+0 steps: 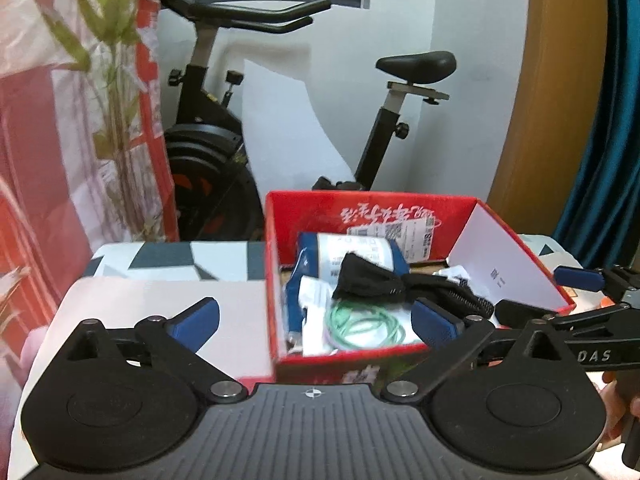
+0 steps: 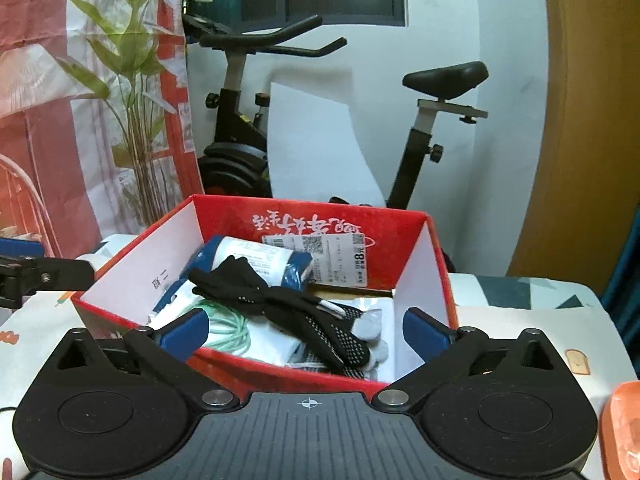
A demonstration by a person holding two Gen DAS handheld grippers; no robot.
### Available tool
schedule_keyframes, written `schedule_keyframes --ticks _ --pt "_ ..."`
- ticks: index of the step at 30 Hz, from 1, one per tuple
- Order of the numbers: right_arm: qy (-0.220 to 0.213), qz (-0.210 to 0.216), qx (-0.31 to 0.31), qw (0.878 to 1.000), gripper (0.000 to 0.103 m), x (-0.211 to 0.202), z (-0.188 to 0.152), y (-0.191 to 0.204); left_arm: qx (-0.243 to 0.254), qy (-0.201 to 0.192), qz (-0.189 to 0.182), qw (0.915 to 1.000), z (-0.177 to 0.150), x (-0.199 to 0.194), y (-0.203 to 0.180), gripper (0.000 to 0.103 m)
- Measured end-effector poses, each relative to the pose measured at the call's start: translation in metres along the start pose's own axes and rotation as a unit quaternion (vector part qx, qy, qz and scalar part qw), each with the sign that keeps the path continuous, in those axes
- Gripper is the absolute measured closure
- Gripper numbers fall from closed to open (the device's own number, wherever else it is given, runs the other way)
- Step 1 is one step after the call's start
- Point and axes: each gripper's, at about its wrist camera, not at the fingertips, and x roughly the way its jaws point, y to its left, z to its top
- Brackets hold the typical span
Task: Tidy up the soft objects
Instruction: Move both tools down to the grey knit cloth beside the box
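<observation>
Left tool (image 1: 316,322): jaws spread wide, nothing between the blue pads, released. Right tool (image 2: 306,332): likewise spread wide and empty.

Red cardboard box (image 2: 400,264) sits open on the counter (image 2: 520,312), which is covered in a patterned cloth. In the right wrist view the box lies at 12 o'clock from the tool, its near rim between the pads; in the left wrist view it lies toward 1 o'clock.

Contents: a pair of black gloves (image 2: 280,304) with white grip dots draped across the top of the pile, touching no tool. Under them, a blue-and-white rolled package (image 2: 256,260) toward the far wall and a coil of green cord (image 2: 228,334) at the near left (partly hidden by the left pad).

Behind the counter, at 12 o'clock: exercise bike (image 2: 432,92).
</observation>
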Motion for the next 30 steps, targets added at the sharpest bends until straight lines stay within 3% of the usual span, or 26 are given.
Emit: schedule_keyframes --ticks 14,21,30 --pt "-0.013 0.043 0.025 0.999 0.001 -0.032 -0.055 -0.003 -0.038 0.009 0.026 0.9989 -0.053 -0.034 0.015 0.0" --pt "0.024 0.059 0.018 0.998 0.001 -0.02 -0.088 0.005 -0.064 0.004 0.047 0.9968 -0.081 -0.039 0.018 0.0" --pt "0.062 0.038 0.051 0.996 0.004 0.002 -0.101 -0.004 -0.077 0.03 0.061 0.9947 -0.101 -0.028 0.023 0.0"
